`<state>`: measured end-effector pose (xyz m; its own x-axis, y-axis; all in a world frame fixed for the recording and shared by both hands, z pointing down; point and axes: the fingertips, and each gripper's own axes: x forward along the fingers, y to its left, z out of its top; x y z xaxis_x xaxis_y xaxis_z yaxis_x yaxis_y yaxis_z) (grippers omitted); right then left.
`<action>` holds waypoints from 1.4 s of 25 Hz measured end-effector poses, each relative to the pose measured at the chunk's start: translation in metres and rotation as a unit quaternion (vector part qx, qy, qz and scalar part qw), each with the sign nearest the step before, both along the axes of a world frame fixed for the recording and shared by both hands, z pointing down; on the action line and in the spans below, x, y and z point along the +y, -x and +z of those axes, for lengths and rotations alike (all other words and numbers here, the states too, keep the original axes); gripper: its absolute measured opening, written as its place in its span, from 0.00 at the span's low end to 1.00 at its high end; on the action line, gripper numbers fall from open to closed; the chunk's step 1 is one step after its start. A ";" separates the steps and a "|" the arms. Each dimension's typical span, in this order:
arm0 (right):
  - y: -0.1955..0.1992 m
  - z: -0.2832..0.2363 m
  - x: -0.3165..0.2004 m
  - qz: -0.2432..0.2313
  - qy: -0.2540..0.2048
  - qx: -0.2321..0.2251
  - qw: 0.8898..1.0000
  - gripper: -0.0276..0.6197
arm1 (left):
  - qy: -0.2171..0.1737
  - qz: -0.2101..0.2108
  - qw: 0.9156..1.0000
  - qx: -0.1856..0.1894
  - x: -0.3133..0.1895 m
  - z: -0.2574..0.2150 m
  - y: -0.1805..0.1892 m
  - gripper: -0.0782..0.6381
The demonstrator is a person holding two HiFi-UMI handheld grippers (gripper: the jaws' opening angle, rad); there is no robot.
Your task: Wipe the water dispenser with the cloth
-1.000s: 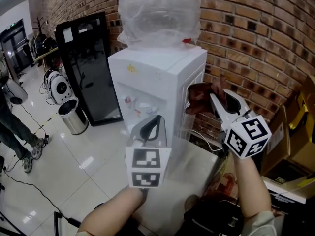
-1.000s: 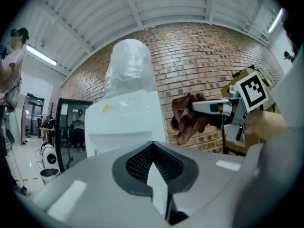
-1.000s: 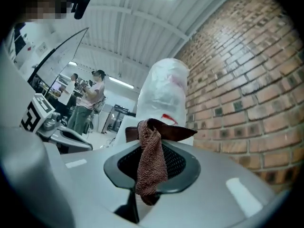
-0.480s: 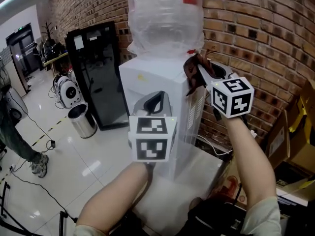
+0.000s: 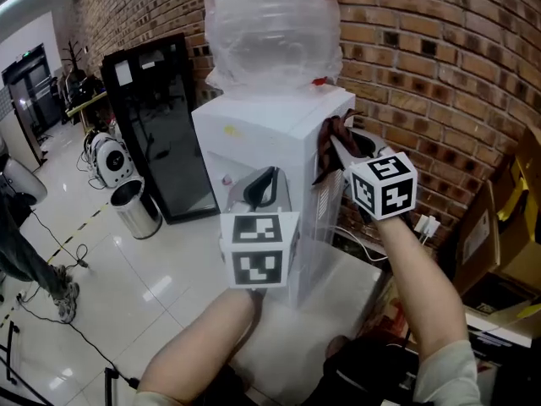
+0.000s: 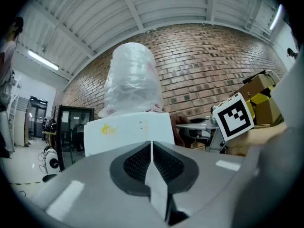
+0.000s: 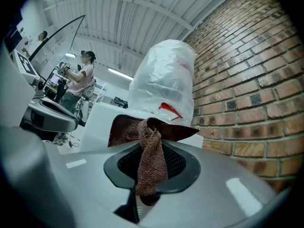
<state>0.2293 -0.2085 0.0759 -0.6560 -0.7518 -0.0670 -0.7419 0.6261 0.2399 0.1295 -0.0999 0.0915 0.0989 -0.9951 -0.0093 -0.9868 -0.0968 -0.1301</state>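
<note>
Two grippers face the water dispenser (image 5: pixel 270 134), which stands upper centre in the head view with its bottle (image 5: pixel 270 32) on top. The right gripper (image 5: pixel 340 145), right of centre, has its jaws clamped on the brown cloth (image 7: pixel 149 158). A bunched strip hangs down between the pads and a flap spreads ahead of the tips. The left gripper (image 5: pixel 262 189), at centre frame before the dispenser's front panel, has its jaws pressed together with nothing in them.

The relation that matters is cloth to cabinet. The white body lies just to the left of the right gripper's tips, and the cloth sits at the cabinet's upper right corner, where the top meets the side panel (whether it actually presses on the surface I cannot tell). That side panel runs long from top to bottom of the frame, so a downward stroke looks the natural wipe. The right hand is plainly the nearer one to the work.
</note>
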 end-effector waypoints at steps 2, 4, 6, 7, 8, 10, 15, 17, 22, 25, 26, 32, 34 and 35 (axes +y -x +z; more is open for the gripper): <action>-0.002 0.016 -0.002 0.000 0.016 -0.009 1.000 0.17 | 0.005 -0.001 1.000 0.002 0.002 0.013 0.001 0.11; -0.002 0.034 -0.004 0.002 0.033 -0.022 0.999 0.17 | 0.010 -0.003 1.000 -0.001 0.005 0.029 0.002 0.11; -0.002 0.051 -0.006 0.007 0.044 -0.035 0.998 0.17 | 0.019 -0.003 1.000 -0.001 0.006 0.048 0.004 0.11; -0.002 0.059 -0.006 0.009 0.048 -0.043 0.998 0.17 | 0.023 -0.004 1.000 -0.001 0.006 0.058 0.005 0.11; -0.002 0.067 -0.006 0.010 0.054 -0.051 0.997 0.17 | 0.028 -0.004 1.000 0.000 0.006 0.068 0.007 0.11; 0.000 0.085 -0.007 0.012 0.065 -0.057 0.996 0.17 | 0.040 -0.004 0.999 0.000 0.003 0.090 0.011 0.11; 0.001 0.138 -0.005 0.014 0.097 -0.041 0.994 0.17 | 0.063 0.009 0.998 0.005 -0.001 0.141 0.007 0.11; 0.001 0.160 -0.004 0.018 0.111 -0.041 0.993 0.17 | 0.070 0.015 0.997 0.009 0.000 0.159 0.004 0.11; -0.003 0.217 -0.004 0.041 0.152 -0.020 0.987 0.17 | 0.084 0.027 0.996 0.008 -0.001 0.192 0.002 0.11; -0.002 0.244 -0.003 0.050 0.167 0.001 0.985 0.17 | 0.082 0.024 0.996 0.007 -0.002 0.209 0.005 0.11; -0.002 0.253 -0.002 0.049 0.172 0.007 0.984 0.17 | 0.083 0.024 0.996 0.009 -0.002 0.215 0.006 0.11; -0.002 0.302 -0.002 0.047 0.210 0.053 0.975 0.17 | 0.086 0.048 0.995 -0.011 -0.007 0.231 -0.001 0.11; -0.002 0.314 -0.003 0.047 0.216 0.069 0.973 0.17 | 0.089 0.051 0.995 -0.014 -0.005 0.235 0.000 0.11; -0.001 0.319 -0.004 0.045 0.219 0.075 0.972 0.16 | 0.092 0.052 0.994 -0.018 -0.004 0.238 0.000 0.11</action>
